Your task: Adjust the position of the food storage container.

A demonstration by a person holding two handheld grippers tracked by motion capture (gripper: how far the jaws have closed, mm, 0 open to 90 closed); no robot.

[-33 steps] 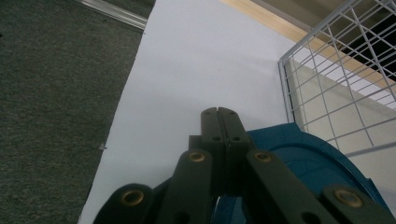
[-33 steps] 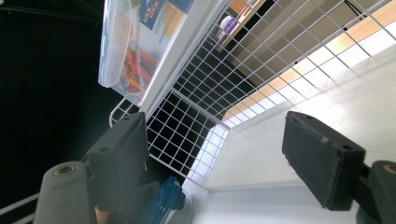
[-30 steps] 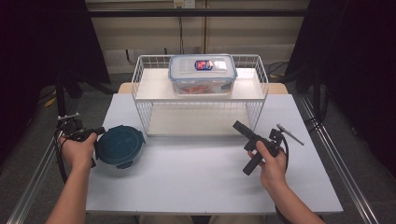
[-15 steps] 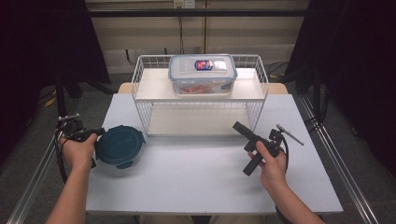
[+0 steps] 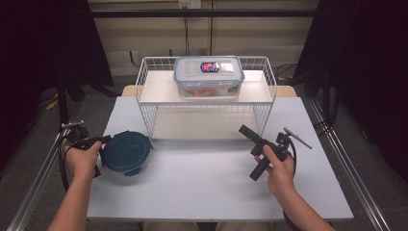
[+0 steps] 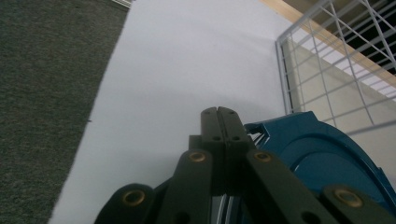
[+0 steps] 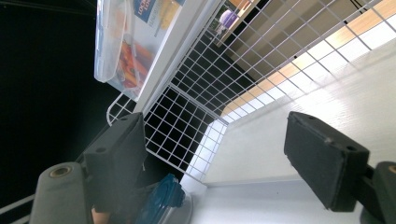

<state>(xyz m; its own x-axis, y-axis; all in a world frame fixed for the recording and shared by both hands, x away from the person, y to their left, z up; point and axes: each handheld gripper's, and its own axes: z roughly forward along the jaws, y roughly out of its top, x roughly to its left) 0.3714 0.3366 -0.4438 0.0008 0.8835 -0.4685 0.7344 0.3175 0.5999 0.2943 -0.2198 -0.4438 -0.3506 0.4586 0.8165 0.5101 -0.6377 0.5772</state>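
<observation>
Up at the top centre of the high view, a clear rectangular plastic box (image 5: 209, 77) with a blue-rimmed snap lid and a red-and-blue label sits on the upper tier of a white wire rack (image 5: 146, 103). Something orange-red shows through its see-through wall, though what it is I cannot tell. The rack's lower tier, a pale flat board, sits just below it behind the grid of thin wires.

Down at the lower left of that view, a round teal plastic container (image 5: 126, 152) with clip tabs on its lid lies flat on the smooth white table (image 5: 202, 187), just in front of the rack's left corner. What is inside it is hidden under the opaque lid.

The left gripper (image 5: 98, 144), at the far left of the frame, is touching the container's left edge. In the left gripper view its two black jaws press together at the centre, with the teal lid's rim right beside the tips at lower right; whether a tab is pinched between them I cannot make out.

The right gripper (image 5: 255, 151), right of centre, hangs above bare table with its jaws spread wide and nothing between them, near the rack's right front corner. In the right gripper view, its matte black pads (image 7: 322, 161) frame the wire mesh.
</observation>
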